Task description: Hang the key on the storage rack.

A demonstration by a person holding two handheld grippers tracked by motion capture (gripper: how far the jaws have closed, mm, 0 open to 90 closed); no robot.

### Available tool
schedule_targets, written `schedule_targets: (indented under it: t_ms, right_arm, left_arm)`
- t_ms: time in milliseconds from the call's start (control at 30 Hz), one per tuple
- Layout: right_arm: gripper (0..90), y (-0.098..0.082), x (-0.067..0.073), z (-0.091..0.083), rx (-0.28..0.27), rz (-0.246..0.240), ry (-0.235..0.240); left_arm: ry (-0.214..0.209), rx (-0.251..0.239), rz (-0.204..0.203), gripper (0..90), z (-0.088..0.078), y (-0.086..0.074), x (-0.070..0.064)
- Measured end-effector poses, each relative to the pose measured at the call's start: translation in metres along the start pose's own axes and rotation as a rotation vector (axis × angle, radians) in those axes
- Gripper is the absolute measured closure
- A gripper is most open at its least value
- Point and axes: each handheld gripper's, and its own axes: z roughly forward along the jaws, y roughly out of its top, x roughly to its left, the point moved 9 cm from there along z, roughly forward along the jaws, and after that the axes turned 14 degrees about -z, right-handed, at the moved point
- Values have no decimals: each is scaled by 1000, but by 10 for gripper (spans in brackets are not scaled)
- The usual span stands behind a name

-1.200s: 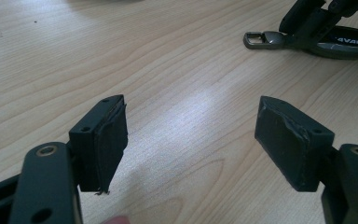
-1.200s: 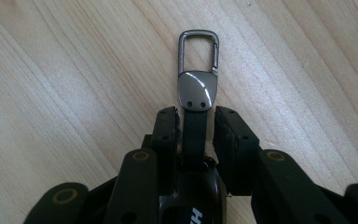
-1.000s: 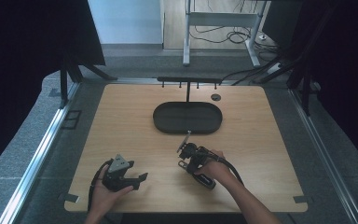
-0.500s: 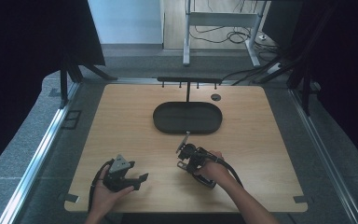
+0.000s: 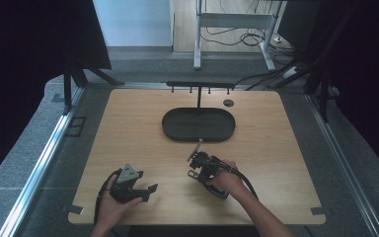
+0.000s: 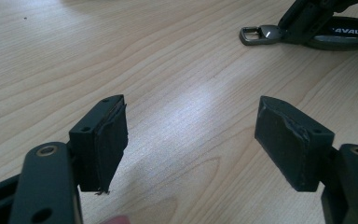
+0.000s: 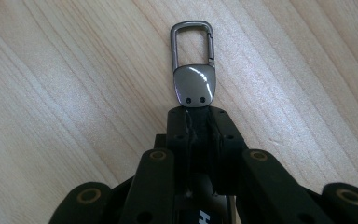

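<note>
1. Wooden surface (image 5: 128, 128), dark tray (image 5: 198, 124) centred; keychain (image 7: 193, 74) lies just nearer me than it.
2. My right tool (image 7: 196, 122) has just been closing, clamped on its strap.
3. Left tool (image 6: 191, 140) gapes, idle.
4. I'd lift straight, slowly, so it doesn't slip.

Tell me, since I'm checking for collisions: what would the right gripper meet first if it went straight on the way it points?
Probably the black oval tray: the right gripper, shut on a key fob, points toward its near rim. Depth is uncertain.

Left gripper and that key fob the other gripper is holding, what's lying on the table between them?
Nothing: bare wood separates the left gripper from the key fob, as the left gripper view shows.
</note>
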Motion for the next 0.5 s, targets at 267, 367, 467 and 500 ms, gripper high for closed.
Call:
schedule_targets:
  t_ms: [267, 367, 467, 500]
  right_arm:
    - [807, 0, 0, 0, -4, 0, 0]
    - [808, 0, 0, 0, -9, 1, -1]
    - [809, 0, 0, 0, -13, 6, 1]
    - [808, -1, 0, 0, -15, 5, 2]
  left_arm:
    - [-1, 5, -1, 263, 1, -1, 0]
    - [-2, 4, -3, 263, 1, -1, 0]
    - [-1, 5, -5, 263, 1, -1, 1]
    - [-1, 5, -6, 263, 1, -1, 2]
